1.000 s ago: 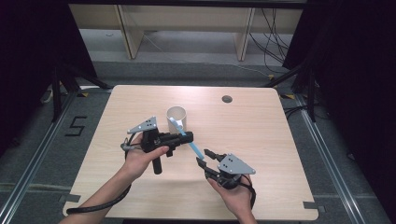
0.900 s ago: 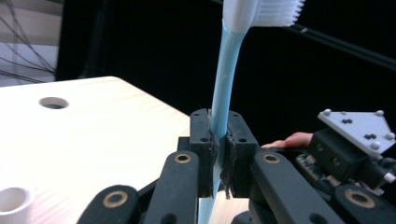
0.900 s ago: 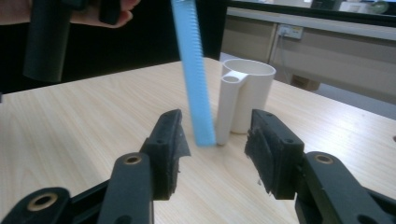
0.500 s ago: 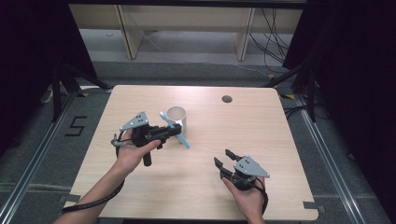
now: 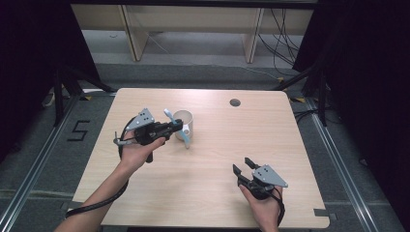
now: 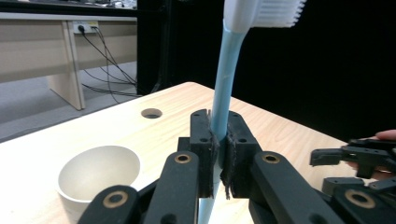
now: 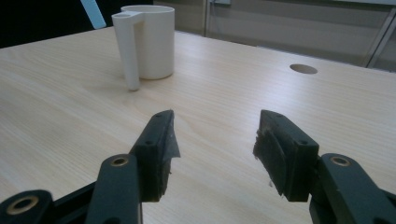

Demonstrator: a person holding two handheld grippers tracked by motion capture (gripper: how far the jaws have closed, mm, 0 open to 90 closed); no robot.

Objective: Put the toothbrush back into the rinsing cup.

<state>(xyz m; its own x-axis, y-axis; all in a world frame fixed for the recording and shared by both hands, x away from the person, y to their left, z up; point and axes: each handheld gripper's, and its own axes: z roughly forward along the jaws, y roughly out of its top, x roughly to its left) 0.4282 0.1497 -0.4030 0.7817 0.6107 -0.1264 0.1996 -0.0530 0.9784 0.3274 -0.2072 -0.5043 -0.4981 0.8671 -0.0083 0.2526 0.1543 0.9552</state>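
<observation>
Pinching a light-blue toothbrush (image 6: 221, 93) at mid-handle, the left gripper (image 5: 178, 128) has its jaws pressed tight on it; bristle head up, handle tail poking out below the pads in the left gripper view. In the high view the brush sits tilted across the jaws, head toward the far side, tail hanging down just beside the cup (image 5: 185, 124).

Right gripper (image 5: 243, 165) is spread wide w/ nothing between the pads; its jaws have just been opening. It hovers low over bare tabletop near the person's edge, well apart from the left hand & brush, and has no part in the grip.

Cup is white, w/ a side tube/handle piece (image 7: 130, 49) on its wall; stands upright on the table (image 5: 290, 145), left of centre. Looks empty inside, as far as the left gripper view shows.

Progress, my read: brush is picked up & now carried by one hand alone. Left to do: probably line the handle tail over the cup mouth (or that side tube, can't tell which) & drop it in. Brush isn't in the cup yet. A cable hole (image 5: 235, 102) sits near the far edge, not involved.
</observation>
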